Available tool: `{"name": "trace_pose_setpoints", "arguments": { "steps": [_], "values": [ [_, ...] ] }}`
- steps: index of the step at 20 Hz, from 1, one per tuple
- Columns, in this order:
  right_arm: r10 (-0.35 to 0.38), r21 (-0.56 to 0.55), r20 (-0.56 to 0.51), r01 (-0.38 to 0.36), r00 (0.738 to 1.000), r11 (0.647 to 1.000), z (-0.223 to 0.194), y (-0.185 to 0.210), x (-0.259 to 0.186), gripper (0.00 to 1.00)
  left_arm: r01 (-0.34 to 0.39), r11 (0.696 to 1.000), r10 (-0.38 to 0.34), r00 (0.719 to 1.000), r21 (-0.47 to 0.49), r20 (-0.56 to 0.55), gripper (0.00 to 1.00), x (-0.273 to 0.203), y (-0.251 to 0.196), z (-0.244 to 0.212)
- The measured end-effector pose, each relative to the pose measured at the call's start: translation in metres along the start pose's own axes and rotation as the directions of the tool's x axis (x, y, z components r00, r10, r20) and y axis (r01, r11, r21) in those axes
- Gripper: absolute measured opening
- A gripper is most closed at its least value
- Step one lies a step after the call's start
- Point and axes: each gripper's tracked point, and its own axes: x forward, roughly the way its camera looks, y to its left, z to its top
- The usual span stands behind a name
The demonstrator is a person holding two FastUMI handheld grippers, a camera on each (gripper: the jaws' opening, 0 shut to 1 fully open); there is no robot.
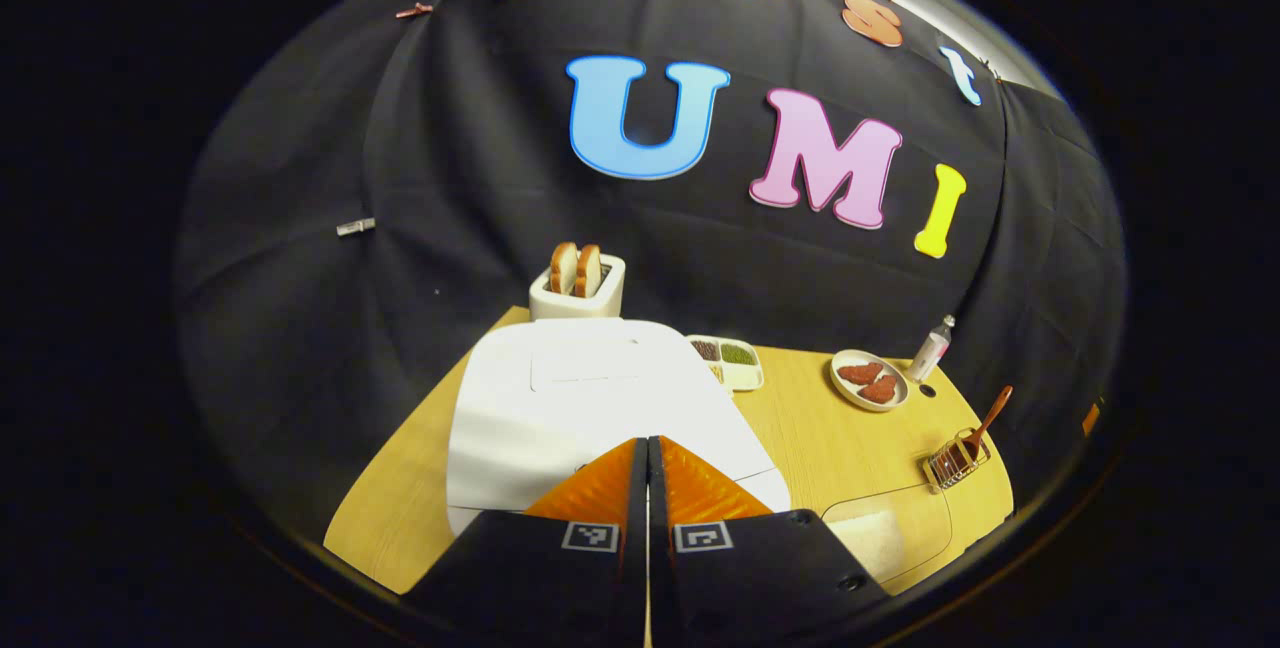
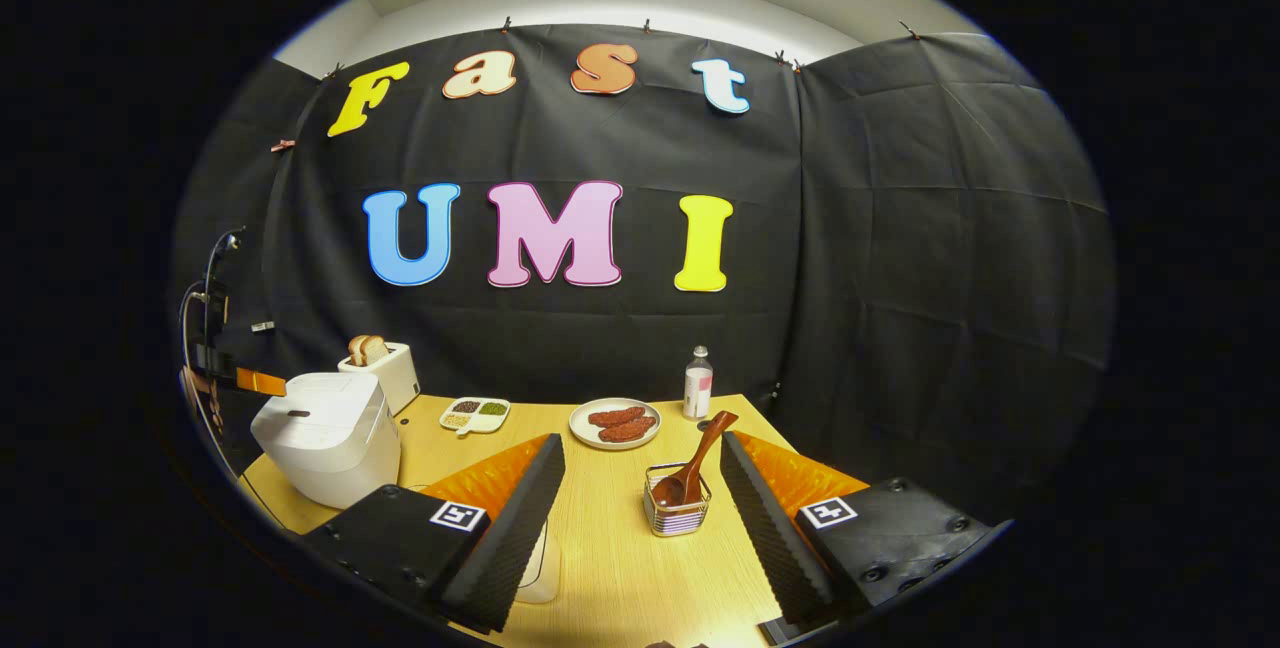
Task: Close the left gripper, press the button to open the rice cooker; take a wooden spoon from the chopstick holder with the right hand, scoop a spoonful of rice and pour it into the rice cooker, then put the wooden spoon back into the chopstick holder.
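Both left tongs (image 1: 647, 448) fingers together | hide rice cooker (image 1: 560, 398) front

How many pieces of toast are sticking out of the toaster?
2. Both slices of toast stand side by side in the slots of the white toaster, behind the rice cooker at the back of the table.

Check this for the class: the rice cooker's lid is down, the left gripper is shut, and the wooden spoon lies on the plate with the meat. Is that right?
One detail is wrong. The wooden spoon stands in the chopstick holder, not on the plate, as the right gripper view shows. The rice cooker is closed and the left gripper is shut, as the left gripper view shows.
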Motion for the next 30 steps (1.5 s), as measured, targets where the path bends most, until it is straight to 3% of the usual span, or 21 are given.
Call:
{"name": "trace_pose_setpoints", "arguments": {
  "steps": [9, 16, 20, 23, 27, 30],
  "values": [
    [0.018, 0.014, -0.032, -0.018, 0.999, 1.000, -0.010, -0.016, 0.012, 0.98, -0.030, 0.999, 0.027, 0.996, -0.029, -0.084, 0.06, 0.032, 0.007, -0.023],
    [0.035, 0.034, -0.038, -0.034, 0.999, 0.999, -0.011, -0.020, 0.018, 0.98, -0.052, 0.996, 0.059, 0.994, 0.075, -0.095, 0.07, 0.033, 0.008, -0.028],
    [0.031, 0.049, -0.030, -0.029, 0.999, 0.998, -0.010, -0.022, 0.017, 0.98, -0.115, 0.984, 0.108, 0.993, 0.137, 0.057, 0.07, 0.016, 0.000, 0.020],
    [0.029, 0.062, -0.031, -0.027, 0.999, 0.998, -0.011, -0.021, 0.012, 0.98, -0.167, 0.968, 0.125, 0.968, 0.189, 0.218, 0.07, -0.014, -0.007, 0.069],
    [0.007, 0.062, -0.032, -0.005, 0.999, 0.998, -0.012, -0.020, 0.004, 0.98, -0.162, 0.966, 0.089, 0.940, 0.202, 0.328, 0.07, -0.056, -0.030, 0.090],
    [-0.016, 0.076, -0.045, 0.020, 0.999, 0.997, -0.018, -0.020, -0.002, 0.98, -0.123, 0.982, 0.066, 0.936, 0.146, 0.347, 0.07, -0.085, -0.045, 0.080]
  ]
}}
